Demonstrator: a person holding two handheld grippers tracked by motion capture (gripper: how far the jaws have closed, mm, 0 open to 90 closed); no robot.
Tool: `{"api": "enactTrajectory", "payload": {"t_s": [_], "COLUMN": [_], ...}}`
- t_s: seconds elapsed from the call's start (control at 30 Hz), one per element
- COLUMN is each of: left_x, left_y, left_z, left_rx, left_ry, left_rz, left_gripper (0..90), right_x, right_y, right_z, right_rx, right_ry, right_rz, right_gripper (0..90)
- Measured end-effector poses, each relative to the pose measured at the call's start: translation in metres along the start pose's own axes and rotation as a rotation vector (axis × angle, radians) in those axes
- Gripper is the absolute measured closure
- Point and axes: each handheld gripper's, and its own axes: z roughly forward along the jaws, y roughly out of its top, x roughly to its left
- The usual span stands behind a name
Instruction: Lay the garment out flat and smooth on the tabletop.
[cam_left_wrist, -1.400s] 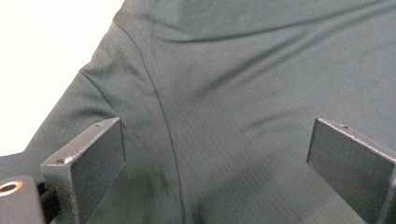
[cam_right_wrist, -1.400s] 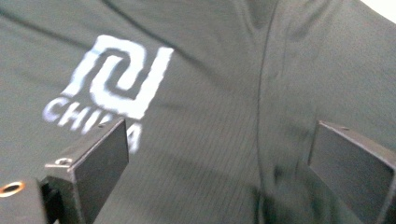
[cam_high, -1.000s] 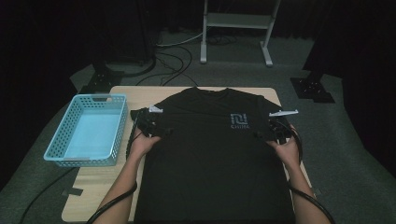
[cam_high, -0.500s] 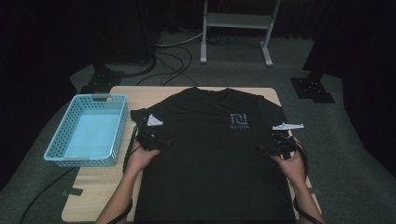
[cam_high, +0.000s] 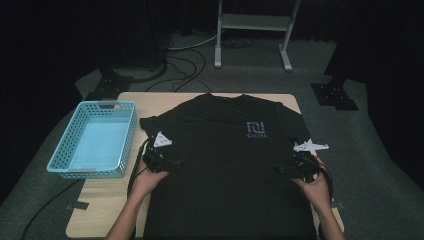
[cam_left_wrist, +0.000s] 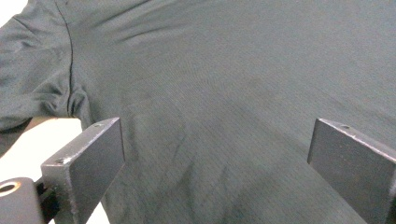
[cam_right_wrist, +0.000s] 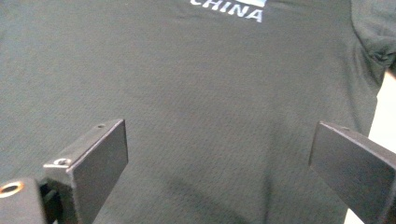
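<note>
We have drawn both grippers nearer along the shirt spread flat on the table — left gripper and right gripper gape wide, holding nothing — so its side edges remain ungrasped

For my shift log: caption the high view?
Both open grippers, left and right, poised over a flat black T-shirt beside a blue basket.
</note>
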Motion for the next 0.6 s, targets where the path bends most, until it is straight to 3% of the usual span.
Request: {"api": "enactTrajectory", "payload": {"t_s": [0.23, 0.47, 0.6], "left_x": [-0.006, -0.014, -0.019], "left_y": [-0.011, -0.017, -0.018], "left_z": [-0.007, -0.017, -0.021], "left_rx": [-0.011, -0.047, -0.056], "left_ry": [-0.009, -0.049, -0.046], "left_rz": [0.006, -0.012, 0.001], "left_gripper": [2.9, 2.9, 2.9], "right_x": [0.009, 0.009, 0.009], "right_y": [-0.014, -0.031, -0.038], "right_z": [-0.004, -0.011, -0.018], "right_rx": [-0.005, -0.012, -0.02], "right_ry": [0.017, 0.026, 0.029], "right_rz": [-0.028, -0.02, -0.032], "right_gripper": [4.9, 5.4, 5.5]}}
